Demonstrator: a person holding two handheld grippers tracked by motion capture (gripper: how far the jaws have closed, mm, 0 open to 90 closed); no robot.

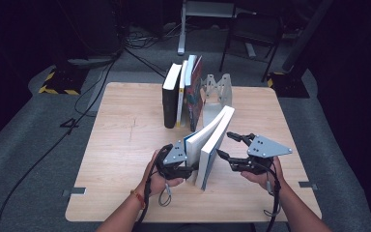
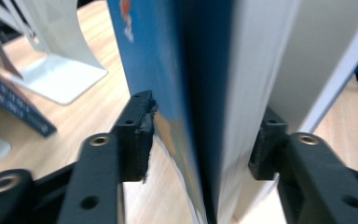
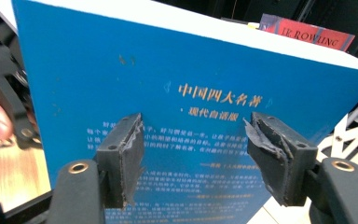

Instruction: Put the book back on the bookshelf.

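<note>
Two books lean against each other mid-table: a blue-covered book (image 1: 196, 137) on the left and a thick book (image 1: 216, 141) with white page edges on the right. My left gripper (image 1: 192, 170) sits at the left book's near lower end. In the left gripper view its jaws straddle the blue book (image 2: 163, 70); table shows between the left pad (image 2: 137, 140) and the cover, so my left gripper (image 2: 203, 144) is open. My right gripper (image 1: 226, 145) stands open just right of the thick book. In the right gripper view, that gripper (image 3: 193, 154) faces the book's blue back cover (image 3: 98, 70), gripping nothing.
Several upright books (image 1: 181, 94) stand at the table's far middle, beside a white metal bookend (image 1: 217, 89) (image 2: 60, 60). A red book (image 3: 307, 35) shows behind the blue cover. Bare wooden table (image 1: 125, 145) lies to the left and right. Cables and chair legs lie on the floor beyond.
</note>
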